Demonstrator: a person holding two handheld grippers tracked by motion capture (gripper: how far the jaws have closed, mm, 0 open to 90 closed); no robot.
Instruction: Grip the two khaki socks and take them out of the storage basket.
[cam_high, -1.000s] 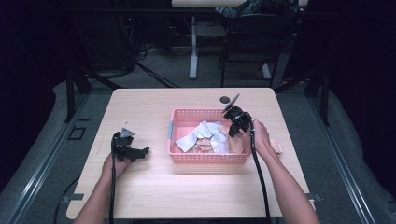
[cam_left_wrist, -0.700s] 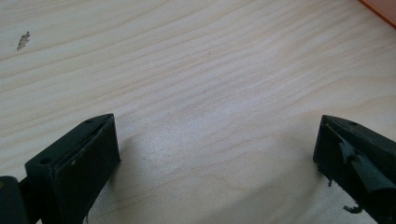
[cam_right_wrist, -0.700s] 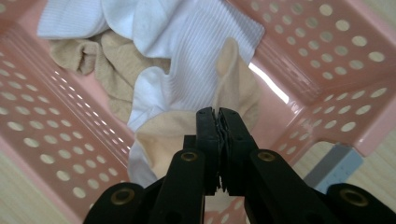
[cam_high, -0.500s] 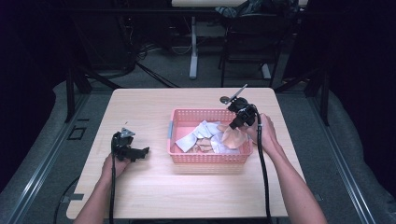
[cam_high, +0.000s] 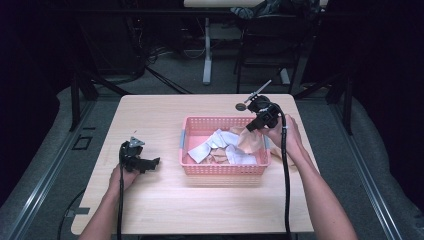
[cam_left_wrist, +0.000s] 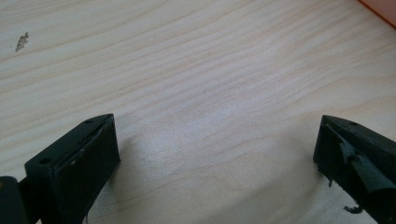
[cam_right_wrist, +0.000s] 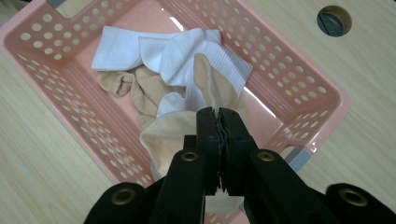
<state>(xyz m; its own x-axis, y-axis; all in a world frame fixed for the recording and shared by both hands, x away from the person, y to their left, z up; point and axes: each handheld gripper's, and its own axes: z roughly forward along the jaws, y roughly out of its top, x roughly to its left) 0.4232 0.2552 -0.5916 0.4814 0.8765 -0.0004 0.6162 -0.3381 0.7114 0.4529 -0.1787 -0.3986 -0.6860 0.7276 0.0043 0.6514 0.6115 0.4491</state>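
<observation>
A pink perforated basket stands on the table's right half, holding several white and beige socks. My right gripper hovers over the basket's right end, shut on a beige sock that hangs from its jaws above the pile. White socks and another beige sock lie in the basket below. My left gripper rests low on the bare wood, left of the basket, jaws wide open with nothing between them.
The light wooden table has a round cable hole behind the basket. Dark floor, table legs and a chair stand beyond the far edge. Bare wood lies left of and in front of the basket.
My right gripper has risen from the basket, lifting the beige sock off the pile. The left gripper has stayed where it was.
</observation>
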